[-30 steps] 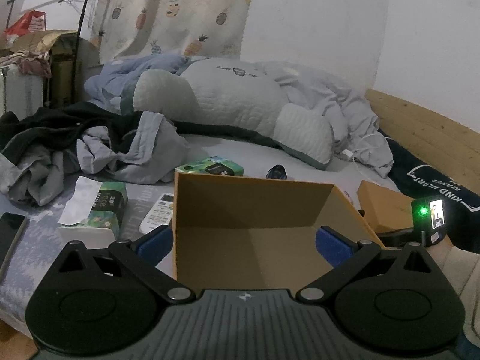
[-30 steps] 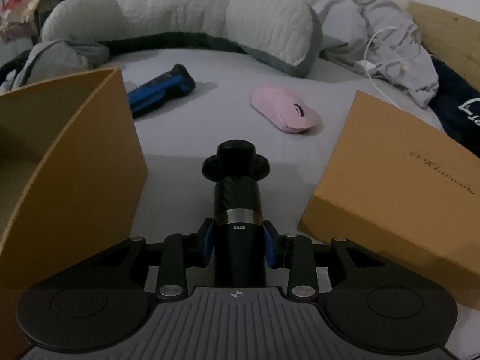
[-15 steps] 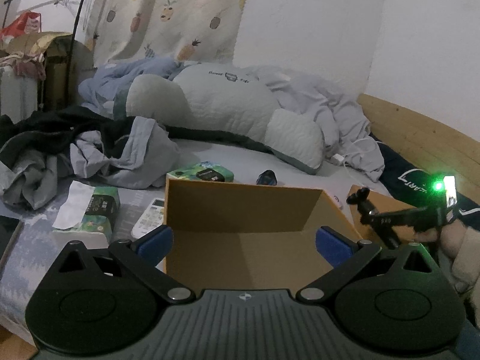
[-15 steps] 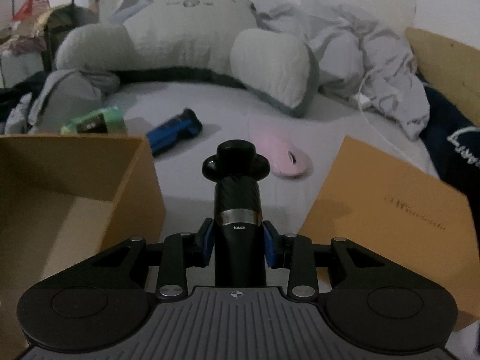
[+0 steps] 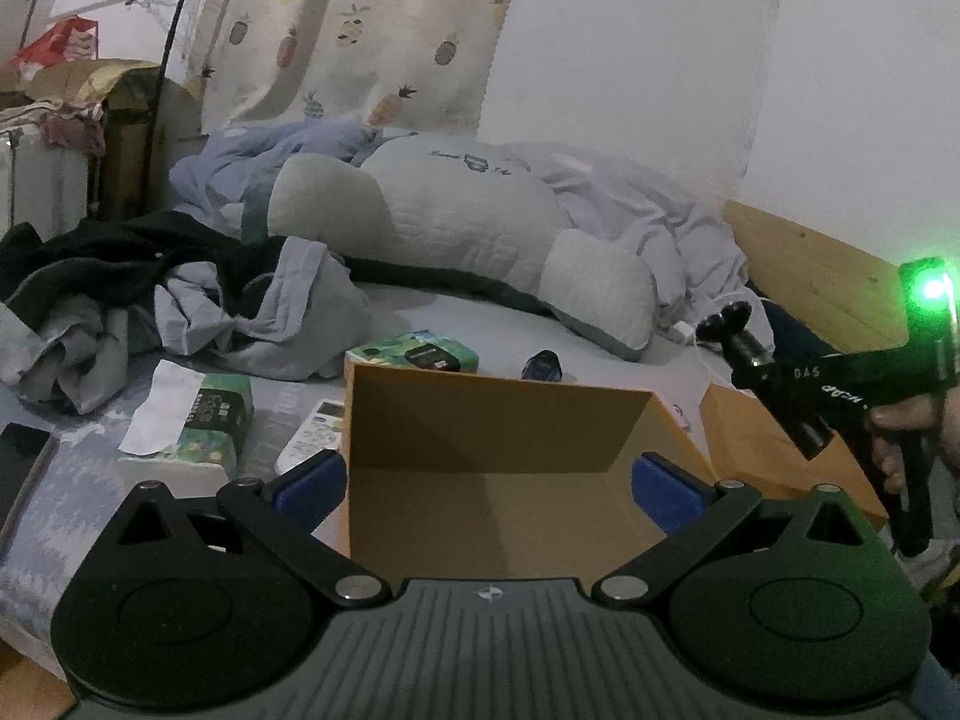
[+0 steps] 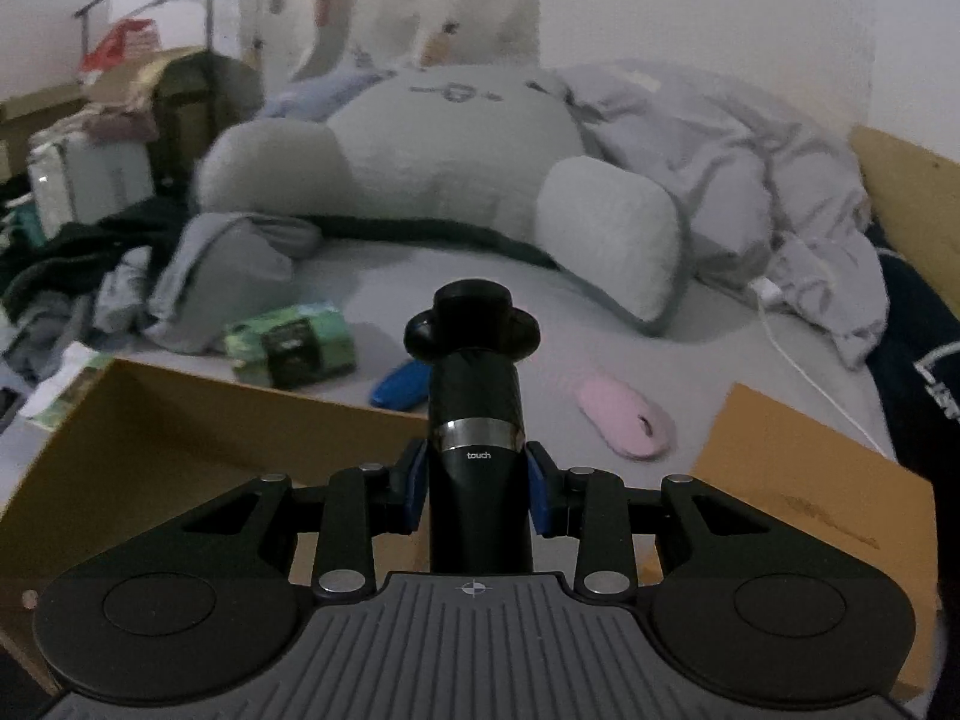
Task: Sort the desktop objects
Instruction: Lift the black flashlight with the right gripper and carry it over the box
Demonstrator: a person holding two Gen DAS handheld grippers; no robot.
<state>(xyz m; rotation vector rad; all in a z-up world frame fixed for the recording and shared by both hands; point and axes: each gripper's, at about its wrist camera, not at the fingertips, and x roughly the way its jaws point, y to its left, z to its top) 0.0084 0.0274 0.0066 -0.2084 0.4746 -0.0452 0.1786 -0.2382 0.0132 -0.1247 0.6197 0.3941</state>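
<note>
Lifting clear of the bed, my right hand-held gripper (image 6: 477, 495) stays clamped on the black cylindrical tripod handle (image 6: 477, 420). My left hand-held gripper (image 5: 489, 480), jaws apart, straddles the open brown cardboard box (image 5: 504, 420), so dropping it in comes next.

The open box (image 5: 498, 450) is showing matt brown cardboard, smooth inside. The black handle (image 6: 477, 420) is looking like woven carbon fibre under gloss, ringed by polished metal. The pink mouse (image 6: 624, 417) is reading as smooth plastic. The pillow (image 5: 456, 228) is showing quilted cloth, and the bed frame (image 5: 822, 276) is showing pale bare wood.
</note>
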